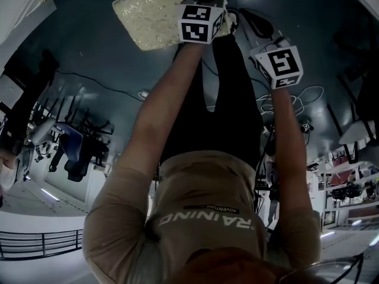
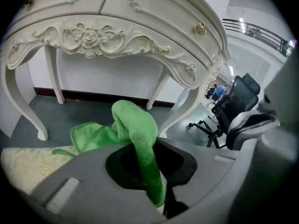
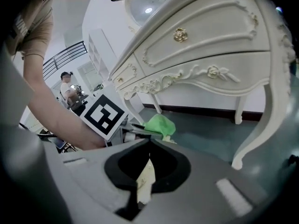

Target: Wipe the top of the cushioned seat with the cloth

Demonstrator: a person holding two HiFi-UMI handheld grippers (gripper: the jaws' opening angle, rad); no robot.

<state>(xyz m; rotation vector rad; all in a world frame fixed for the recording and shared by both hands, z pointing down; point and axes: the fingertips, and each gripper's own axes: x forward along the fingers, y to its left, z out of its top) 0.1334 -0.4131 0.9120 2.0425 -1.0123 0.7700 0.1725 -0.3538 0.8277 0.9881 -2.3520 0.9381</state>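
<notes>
The left gripper (image 2: 162, 197) is clamped on a green cloth (image 2: 135, 125). The cloth runs down through the closed jaws, and its loose end bunches up in a fold just ahead of them. Part of that bunch lies on the cushioned seat (image 1: 148, 16), a cream pad with a fine pattern. In the left gripper view the seat shows under and to the left of the cloth.

The right gripper (image 3: 142, 185) is off the seat's right side, near the left gripper's marker cube (image 3: 105, 115). Its jaws are drawn together on a narrow strip of cream patterned fabric like the seat's cover. It seems to pinch the seat's edge, though the contact is hard to make out. In the right gripper view the cloth sits just past that strip, beside the cube.

Around the seat is a dark grey floor (image 2: 88, 108). To the right of the seat, white cables (image 1: 296, 96) lie on the floor in loops.

Just behind the seat stands a white dressing table (image 2: 117, 36) with curved legs, carved rose scrollwork and gold drawer knobs. Further off, to the right of the seat, is a black office chair (image 2: 236, 101). In the right gripper view a second person (image 3: 67, 90) stands well away from the seat, under a railing (image 3: 65, 55).
</notes>
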